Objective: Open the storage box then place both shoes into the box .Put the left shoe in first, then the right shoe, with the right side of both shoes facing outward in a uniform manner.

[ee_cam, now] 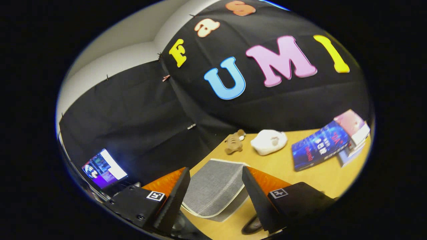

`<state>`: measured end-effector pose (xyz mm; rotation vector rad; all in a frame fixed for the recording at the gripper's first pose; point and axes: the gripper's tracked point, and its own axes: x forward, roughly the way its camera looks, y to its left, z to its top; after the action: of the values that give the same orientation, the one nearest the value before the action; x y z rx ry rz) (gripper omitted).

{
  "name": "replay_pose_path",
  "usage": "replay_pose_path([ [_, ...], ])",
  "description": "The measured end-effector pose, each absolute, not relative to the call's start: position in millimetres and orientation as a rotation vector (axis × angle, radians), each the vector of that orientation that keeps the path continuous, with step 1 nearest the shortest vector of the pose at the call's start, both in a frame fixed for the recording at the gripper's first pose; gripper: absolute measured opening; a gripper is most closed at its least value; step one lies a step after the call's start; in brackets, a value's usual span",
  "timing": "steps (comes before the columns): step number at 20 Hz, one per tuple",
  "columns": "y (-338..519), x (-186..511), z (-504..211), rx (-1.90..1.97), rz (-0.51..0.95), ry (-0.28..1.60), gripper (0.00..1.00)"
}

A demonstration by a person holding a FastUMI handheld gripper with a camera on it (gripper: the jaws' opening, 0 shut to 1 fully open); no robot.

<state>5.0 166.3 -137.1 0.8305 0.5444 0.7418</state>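
Jaws spread wide, a grey mesh panel (213, 188) sitting between them over the table (283, 166). Beyond: white shoe (268, 141), small plush toy (234, 141), books (320, 145).

Single view, rolled to one side. Camera rides on the gripper (215, 196), looking forward along its two fingers (173, 200), which stand apart at the near edge. It sits low and close above the wooden table (300, 173), facing the booth's black cloth wall (133, 123) beyond the table's far edge. A lit screen (104, 169) lies off beside the table.
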Motion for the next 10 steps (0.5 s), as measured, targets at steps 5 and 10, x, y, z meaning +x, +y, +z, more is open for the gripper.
replay_pose_path([
  [5,196.9,-1.1,-209.8,1.113,0.807,0.822,0.97],
  [10,226.4,-14.0,-279.8,1.237,0.828,1.010,0.97],
])
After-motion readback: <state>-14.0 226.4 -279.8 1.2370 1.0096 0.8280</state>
